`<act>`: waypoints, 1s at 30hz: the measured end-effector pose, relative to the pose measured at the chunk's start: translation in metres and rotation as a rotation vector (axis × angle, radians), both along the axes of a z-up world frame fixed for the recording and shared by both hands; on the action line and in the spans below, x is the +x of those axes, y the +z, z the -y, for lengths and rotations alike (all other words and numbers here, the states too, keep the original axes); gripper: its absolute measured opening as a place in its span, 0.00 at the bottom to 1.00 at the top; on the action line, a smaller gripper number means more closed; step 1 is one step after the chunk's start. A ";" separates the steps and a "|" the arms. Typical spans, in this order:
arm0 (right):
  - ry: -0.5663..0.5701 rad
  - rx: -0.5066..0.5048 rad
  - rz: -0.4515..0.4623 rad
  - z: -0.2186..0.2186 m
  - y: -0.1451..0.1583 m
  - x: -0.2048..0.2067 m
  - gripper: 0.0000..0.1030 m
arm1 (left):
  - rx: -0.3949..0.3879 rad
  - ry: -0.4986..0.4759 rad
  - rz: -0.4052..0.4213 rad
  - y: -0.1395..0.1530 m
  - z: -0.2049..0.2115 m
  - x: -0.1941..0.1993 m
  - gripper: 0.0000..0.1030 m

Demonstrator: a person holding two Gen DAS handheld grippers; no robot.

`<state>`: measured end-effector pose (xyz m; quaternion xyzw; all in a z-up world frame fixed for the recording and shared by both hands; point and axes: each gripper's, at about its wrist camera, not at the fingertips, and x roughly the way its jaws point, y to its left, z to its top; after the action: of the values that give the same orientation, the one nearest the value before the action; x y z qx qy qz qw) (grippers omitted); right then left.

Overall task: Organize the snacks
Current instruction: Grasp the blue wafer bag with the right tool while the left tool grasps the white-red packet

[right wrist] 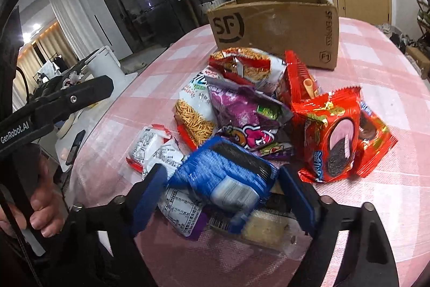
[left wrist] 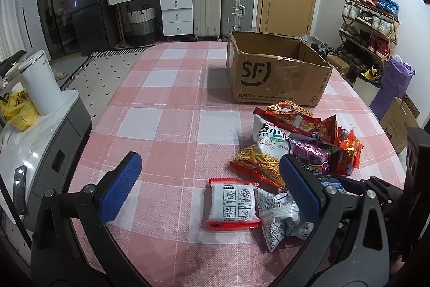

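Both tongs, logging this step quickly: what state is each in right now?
Left tongs: open, holding nothing.
Right tongs: closed around the blue snack packet.

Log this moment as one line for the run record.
left claw: open, empty | right claw: around blue packet | box: looks empty | snack pile: on table

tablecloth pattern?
Pink and white check tablecloth, clearest in the left wrist view.
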<state>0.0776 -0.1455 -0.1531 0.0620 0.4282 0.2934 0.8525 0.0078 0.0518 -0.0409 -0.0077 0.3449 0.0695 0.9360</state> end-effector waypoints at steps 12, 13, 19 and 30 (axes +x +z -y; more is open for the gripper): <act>0.006 0.045 -0.002 0.007 0.002 -0.002 0.62 | 0.011 -0.002 -0.014 -0.002 0.000 0.001 0.99; 0.007 0.045 -0.001 0.007 0.002 -0.002 0.61 | 0.013 -0.001 -0.015 -0.002 0.000 0.001 0.99; 0.018 0.075 0.011 0.013 0.005 -0.005 0.56 | 0.015 0.003 -0.029 -0.005 -0.001 0.003 0.99; 0.024 0.125 0.046 0.023 0.012 -0.011 0.53 | -0.006 0.013 -0.039 -0.009 -0.009 0.007 0.99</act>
<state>0.0667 -0.1687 -0.1409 0.1032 0.3899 0.3313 0.8530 0.0147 0.0609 -0.0498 -0.0115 0.3630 0.0744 0.9287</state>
